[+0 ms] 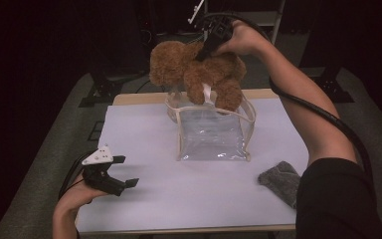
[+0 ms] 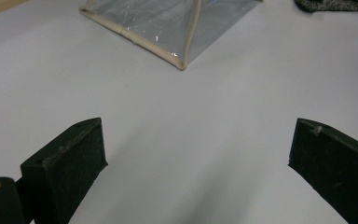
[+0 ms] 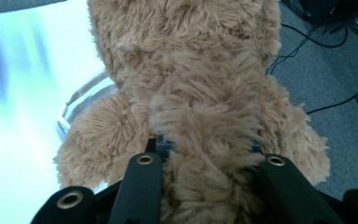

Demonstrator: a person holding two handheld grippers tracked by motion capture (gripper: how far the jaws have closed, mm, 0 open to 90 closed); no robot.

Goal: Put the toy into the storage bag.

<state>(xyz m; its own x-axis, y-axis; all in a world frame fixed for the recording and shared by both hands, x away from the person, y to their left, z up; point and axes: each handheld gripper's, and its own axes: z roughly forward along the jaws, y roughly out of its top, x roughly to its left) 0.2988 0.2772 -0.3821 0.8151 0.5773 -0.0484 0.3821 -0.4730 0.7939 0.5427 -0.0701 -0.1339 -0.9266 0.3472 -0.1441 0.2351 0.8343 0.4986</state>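
A brown plush teddy bear [image 1: 199, 72] hangs over the open top of a clear plastic pouch with beige trim [image 1: 214, 132], its feet at the pouch's rim. My right gripper [image 1: 205, 51] is shut on the bear's back; in the right gripper view the fur [image 3: 200, 116] bulges between the two black jaws. My left gripper [image 1: 124, 172] rests low at the table's near left, open, with nothing between its pads [image 2: 70, 163]. The pouch's corner [image 2: 168, 28] lies ahead of it.
A white mat [image 1: 144, 199] covers the table. A grey cloth [image 1: 282, 180] lies at the near right, close to the person's right sleeve. Cables and stand legs [image 3: 326, 56] lie on the grey floor beyond the far edge.
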